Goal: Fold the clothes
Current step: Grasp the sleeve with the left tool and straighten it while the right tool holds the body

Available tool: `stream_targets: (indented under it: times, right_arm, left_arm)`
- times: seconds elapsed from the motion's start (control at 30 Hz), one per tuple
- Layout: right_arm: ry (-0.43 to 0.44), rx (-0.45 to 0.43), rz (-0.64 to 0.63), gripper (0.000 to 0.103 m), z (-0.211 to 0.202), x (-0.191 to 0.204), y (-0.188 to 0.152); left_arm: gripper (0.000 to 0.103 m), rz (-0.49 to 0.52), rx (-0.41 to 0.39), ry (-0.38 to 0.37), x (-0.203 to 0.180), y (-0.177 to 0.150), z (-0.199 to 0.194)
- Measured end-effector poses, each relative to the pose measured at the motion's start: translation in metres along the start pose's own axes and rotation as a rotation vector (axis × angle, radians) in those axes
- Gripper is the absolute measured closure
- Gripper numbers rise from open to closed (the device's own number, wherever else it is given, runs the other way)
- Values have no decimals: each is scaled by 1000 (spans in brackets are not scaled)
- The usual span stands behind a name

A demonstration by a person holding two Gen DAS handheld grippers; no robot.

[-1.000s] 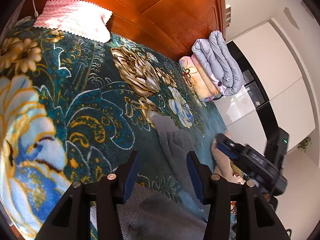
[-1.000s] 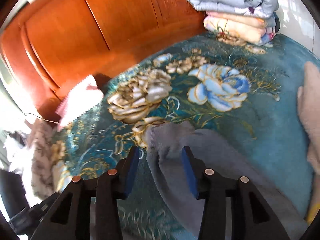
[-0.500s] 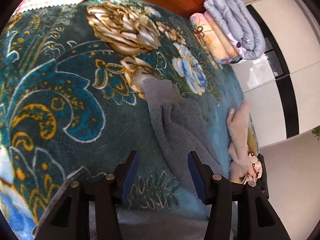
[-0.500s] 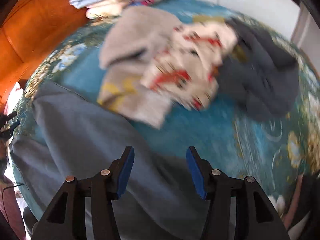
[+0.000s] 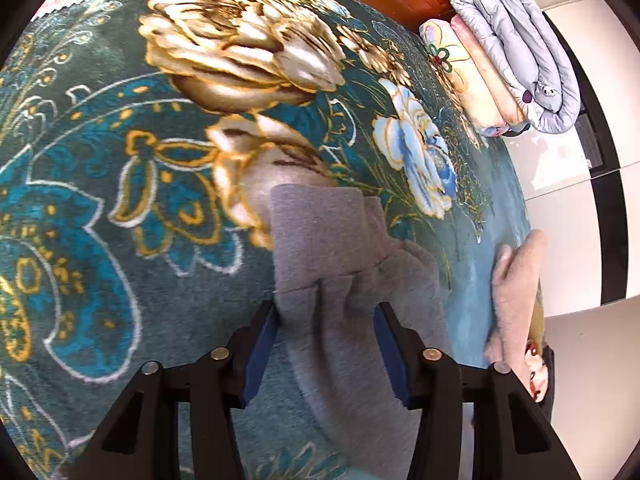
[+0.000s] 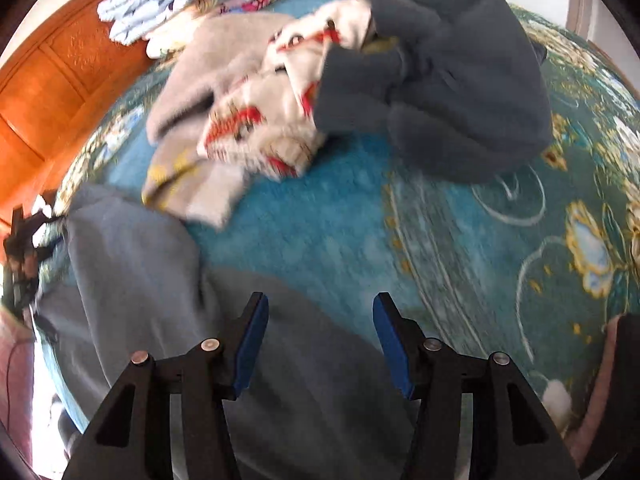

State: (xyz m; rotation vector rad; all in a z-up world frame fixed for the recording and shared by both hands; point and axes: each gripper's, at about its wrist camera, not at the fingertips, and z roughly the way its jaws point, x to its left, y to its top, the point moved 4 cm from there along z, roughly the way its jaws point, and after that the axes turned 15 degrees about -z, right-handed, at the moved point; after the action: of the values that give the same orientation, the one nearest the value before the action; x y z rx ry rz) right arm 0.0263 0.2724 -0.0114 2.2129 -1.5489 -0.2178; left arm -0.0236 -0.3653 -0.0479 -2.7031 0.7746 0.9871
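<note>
Left-wrist view shows the left gripper [image 5: 326, 320], jaws apart, straddling the grey garment's [image 5: 320, 240] sleeve, running toward upper frame, while the right gripper [image 6: 320, 320] hovers open over its body.

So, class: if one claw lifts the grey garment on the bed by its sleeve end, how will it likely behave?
The grey garment will probably flop and drape: it already lies in soft creases on the floral blanket. It looks like thick knit, so likely easy to pinch, not slippery. Lifting the sleeve alone would probably drag the rest behind.

Floral blanket [image 5: 100, 208], folded quilts [image 5: 516, 52], wooden headboard [image 6: 48, 92]
</note>
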Motion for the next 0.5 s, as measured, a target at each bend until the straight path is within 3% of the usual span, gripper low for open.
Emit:
stream_targets:
  times: [0.03,0.1,0.17,0.27,0.33,0.4,0.5]
  right_arm:
    - [-4,15,-5,47,1,-1,-5]
    - [-23,28,-15,47,6,1,-8]
    - [-40,22,17,47,11,0,-7]
    - [-53,1,67,50,15,0,-5]
    - [-60,-2,54,82,15,9,-5]
    - [-114,5,9,91,11,20,-4]
    - [-218,-65,-37,93,-16,25,6]
  left_arm:
    - [51,-8,-8,6,-2,2,1]
    - [61,-24,-26,25,-4,4,3]
    - [81,-29,-33,43,-4,5,4]
    - [89,2,-40,56,-7,3,5]
    - [93,49,-46,59,-11,0,2]
    - [94,84,-61,30,-17,0,-6]
    - [94,150,-123,-100,-34,0,-30]
